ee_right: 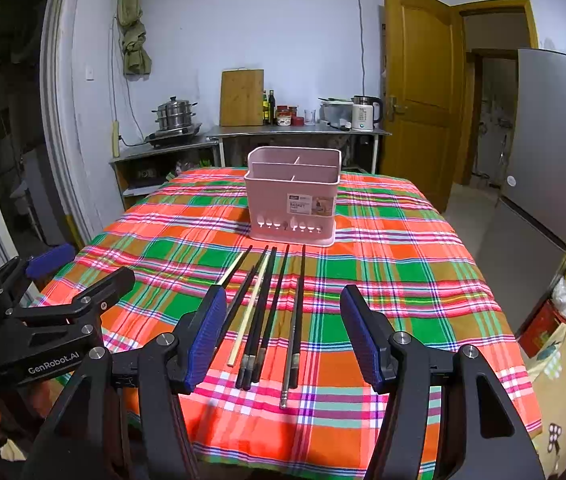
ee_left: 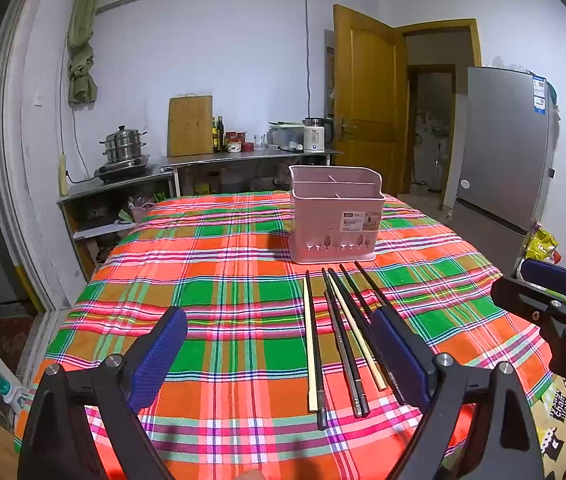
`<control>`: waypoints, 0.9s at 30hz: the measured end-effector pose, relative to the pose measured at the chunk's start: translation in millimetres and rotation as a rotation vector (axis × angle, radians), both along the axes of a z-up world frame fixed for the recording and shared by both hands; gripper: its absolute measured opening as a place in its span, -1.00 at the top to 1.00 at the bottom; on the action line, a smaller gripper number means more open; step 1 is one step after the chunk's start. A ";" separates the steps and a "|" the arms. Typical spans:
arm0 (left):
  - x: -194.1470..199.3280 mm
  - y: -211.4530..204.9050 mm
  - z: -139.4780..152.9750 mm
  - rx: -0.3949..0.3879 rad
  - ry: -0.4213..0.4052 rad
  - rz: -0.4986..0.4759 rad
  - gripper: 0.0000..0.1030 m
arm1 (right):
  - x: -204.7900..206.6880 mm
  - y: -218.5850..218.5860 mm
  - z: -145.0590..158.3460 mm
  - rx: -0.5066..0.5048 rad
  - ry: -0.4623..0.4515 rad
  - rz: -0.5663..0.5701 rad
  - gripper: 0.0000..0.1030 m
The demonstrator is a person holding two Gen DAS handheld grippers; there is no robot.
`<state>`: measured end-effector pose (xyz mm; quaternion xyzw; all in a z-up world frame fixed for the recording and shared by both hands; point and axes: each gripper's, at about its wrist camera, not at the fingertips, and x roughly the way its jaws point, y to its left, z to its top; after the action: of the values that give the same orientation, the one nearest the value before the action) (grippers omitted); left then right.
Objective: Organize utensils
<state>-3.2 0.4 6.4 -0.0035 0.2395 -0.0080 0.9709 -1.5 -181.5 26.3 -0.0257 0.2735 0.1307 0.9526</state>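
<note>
Nothing has been sorted yet, by the look of things: the chopsticks (ee_right: 267,312) all lie loose on the plaid cloth (ee_right: 403,280) covering the counter, fanned in a rough row just in front of the pink utensil basket (ee_right: 293,200), whose divided compartments look empty from both wrist views; the step in hand therefore seems to be the very first pick. The right gripper (ee_right: 283,332) hovers above the near ends of the sticks with its jaws spread wide and holding nothing, the bundle showing between its blue pads (ee_right: 207,332); the left gripper (ee_left: 279,352) sits off to the left side of the row, its jaws likewise wide apart and empty, with only the outermost sticks near its right-hand pad. The sticks are mixed, most of them black (ee_left: 353,344), a couple pale wood-coloured (ee_left: 310,344), and at least one with a metallic end (ee_right: 285,394), though how many pairs there are is hard to tell where they overlap. The next move probably calls for lowering the right gripper over one stick or a matched pair, closing across the thin shafts without scattering the neighbours, then lifting and tipping them upright into a compartment of the basket; since the sticks lie flat against the cloth and close together, a clean pinch will need a careful, low approach.
</note>
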 end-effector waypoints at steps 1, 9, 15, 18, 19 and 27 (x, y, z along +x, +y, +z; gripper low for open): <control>-0.4 0.3 -0.6 0.001 0.000 0.000 -0.82 | 0.1 0.1 -0.2 0.000 0.000 0.000 -0.16; -0.8 -0.5 0.0 0.001 0.000 0.000 -0.82 | 0.1 0.0 -0.5 0.000 0.000 0.000 -0.16; -2.2 0.6 -0.2 0.000 0.001 -0.002 -0.82 | 0.2 0.0 -0.4 0.000 0.000 -0.001 -0.16; -2.2 0.6 -0.3 0.000 0.001 -0.002 -0.82 | 0.1 -0.1 -1.0 0.000 0.000 0.000 -0.16; -2.8 0.0 0.5 0.001 0.001 -0.002 -0.82 | -0.1 -0.1 -0.7 0.001 0.001 0.000 -0.16; -4.0 -1.2 -0.8 0.000 0.004 -0.003 -0.82 | 0.0 -0.2 -1.0 0.002 0.000 0.000 -0.16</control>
<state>-7.3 -0.8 5.6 -0.0031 0.2413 -0.0093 0.9704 -1.4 -181.8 25.3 -0.0249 0.2736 0.1308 0.9526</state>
